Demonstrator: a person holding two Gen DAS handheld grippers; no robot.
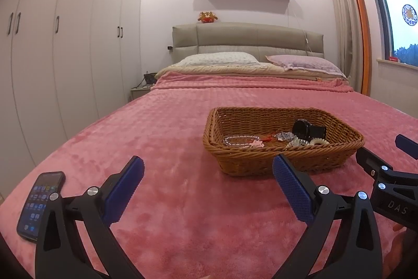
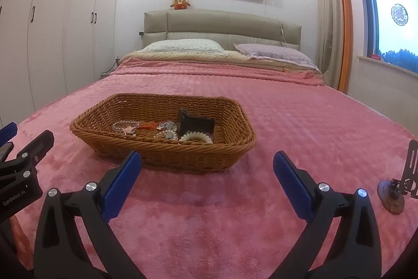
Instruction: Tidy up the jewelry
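A brown wicker basket [image 1: 261, 161] [image 2: 183, 156] sits on the pink bedspread. In it lie a black watch [image 1: 308, 130] [image 2: 196, 123], a clear bead bracelet [image 1: 239, 141] [image 2: 125, 125], a pink star clip [image 1: 254, 143] [image 2: 128, 130], crystal pieces [image 1: 284, 135] [image 2: 167, 126] and a cream coil hair tie [image 1: 319, 141] [image 2: 196, 137]. My left gripper [image 1: 207, 169] is open and empty, just short of the basket's near left side. My right gripper [image 2: 207, 164] is open and empty in front of the basket's near wall.
A smartphone [image 1: 40, 205] lies on the bedspread at the left. A small stand on a round wooden base [image 2: 393, 196] stands at the right. Two pillows [image 1: 219, 59] and the headboard lie far back. Wardrobes [image 1: 65, 43] line the left wall.
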